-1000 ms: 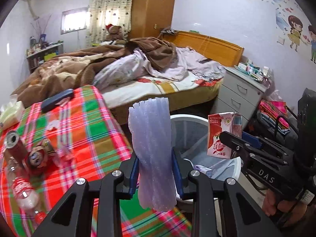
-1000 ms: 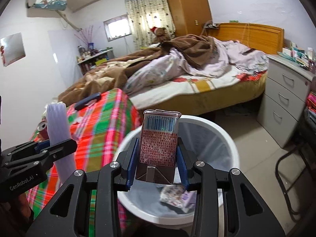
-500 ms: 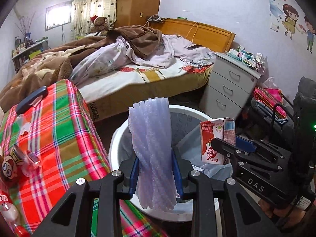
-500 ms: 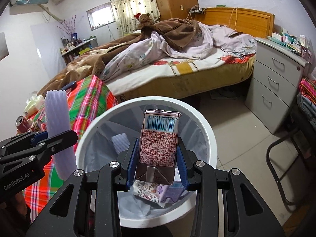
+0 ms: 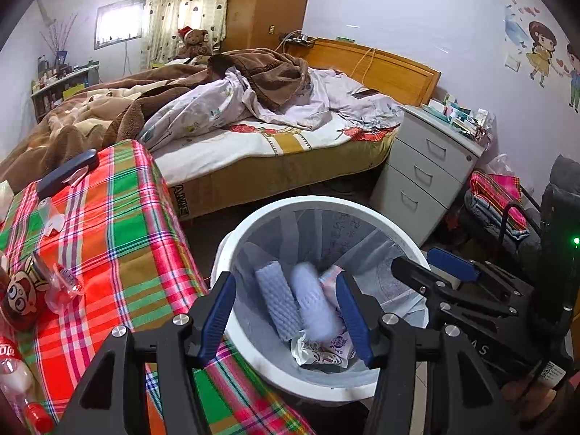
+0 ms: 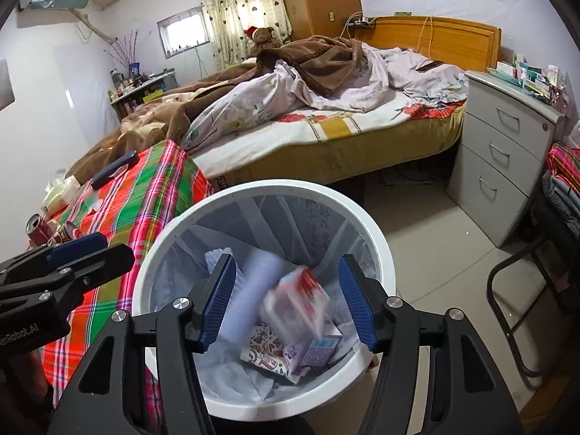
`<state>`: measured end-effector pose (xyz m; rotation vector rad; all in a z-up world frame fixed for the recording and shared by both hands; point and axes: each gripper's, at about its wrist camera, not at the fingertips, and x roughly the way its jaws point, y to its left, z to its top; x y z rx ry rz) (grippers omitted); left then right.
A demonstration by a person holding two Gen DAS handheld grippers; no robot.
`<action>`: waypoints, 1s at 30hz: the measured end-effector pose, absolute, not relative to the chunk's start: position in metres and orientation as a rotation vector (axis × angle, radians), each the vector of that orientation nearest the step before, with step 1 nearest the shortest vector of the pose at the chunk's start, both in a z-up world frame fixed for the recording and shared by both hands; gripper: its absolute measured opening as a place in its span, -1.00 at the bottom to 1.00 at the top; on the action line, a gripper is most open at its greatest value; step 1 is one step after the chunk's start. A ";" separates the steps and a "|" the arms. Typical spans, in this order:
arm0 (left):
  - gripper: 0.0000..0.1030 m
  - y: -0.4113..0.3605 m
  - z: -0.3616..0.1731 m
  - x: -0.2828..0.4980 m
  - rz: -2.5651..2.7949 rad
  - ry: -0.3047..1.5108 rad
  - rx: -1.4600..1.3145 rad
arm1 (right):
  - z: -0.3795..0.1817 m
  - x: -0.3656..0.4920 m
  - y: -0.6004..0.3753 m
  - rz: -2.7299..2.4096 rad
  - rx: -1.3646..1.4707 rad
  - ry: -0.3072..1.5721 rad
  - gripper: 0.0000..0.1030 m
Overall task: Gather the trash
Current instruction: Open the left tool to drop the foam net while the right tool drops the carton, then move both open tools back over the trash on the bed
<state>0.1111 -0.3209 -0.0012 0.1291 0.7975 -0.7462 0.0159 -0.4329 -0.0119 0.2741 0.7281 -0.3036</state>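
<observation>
— Judging by the bin [image 6: 377,239], how far along was the collecting?

— Partly done. Foam sleeves [image 5: 311,302] and a blurred milk carton [image 6: 295,302] lay inside it, low in the frame. Cans [image 5: 20,299] and a plastic bottle [image 5: 18,384] remained on the plaid surface [image 5: 119,239] at lower left.

— And the change from half a second before?

— Then the left hand-held gripper [image 5: 286,311] pinched a foam sleeve and the right hand-held gripper [image 6: 288,299] the carton. Now both stood spread wide and empty above the bin.
</observation>
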 end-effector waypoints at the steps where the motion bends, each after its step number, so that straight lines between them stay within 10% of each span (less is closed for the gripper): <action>1: 0.11 -0.318 0.000 0.110 -0.746 0.794 0.127 | -0.011 0.014 -0.432 -0.301 0.276 0.725 0.17; 30: 0.11 -0.211 0.032 0.091 -0.586 0.707 0.020 | 0.009 0.022 -0.376 -0.203 0.227 0.655 0.17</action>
